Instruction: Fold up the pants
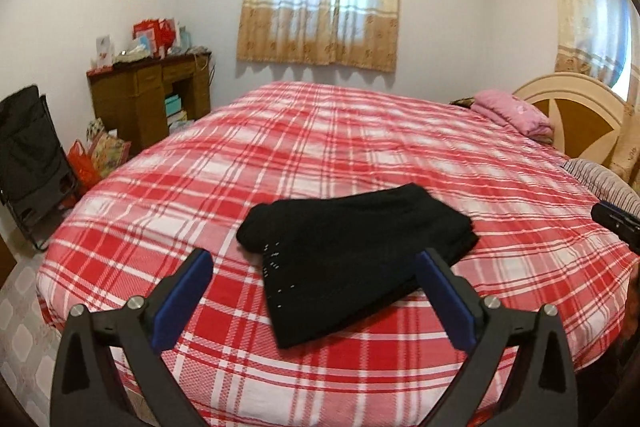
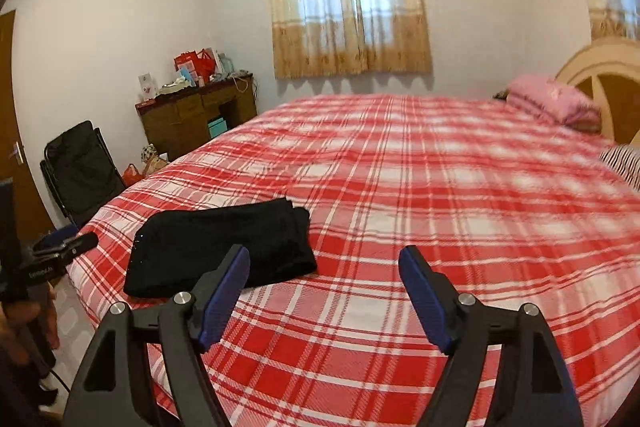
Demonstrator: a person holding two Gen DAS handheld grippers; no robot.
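Black pants (image 1: 352, 259) lie folded into a compact stack on the red plaid bed (image 1: 360, 147), near its front edge. My left gripper (image 1: 316, 259) is open and empty, held above and in front of the pants, which show between its blue pads (image 1: 188, 299). In the right wrist view the pants (image 2: 224, 247) lie to the left on the bed (image 2: 440, 187). My right gripper (image 2: 324, 255) is open and empty, to the right of the pants. The left gripper (image 2: 68, 247) shows at the left edge there.
A pink folded blanket (image 1: 512, 111) and a striped pillow (image 1: 604, 183) lie by the headboard (image 1: 576, 107) at the right. A wooden desk (image 1: 148, 95) with bags, a black folding chair (image 1: 32, 155) and floor bags (image 1: 96, 155) stand left of the bed.
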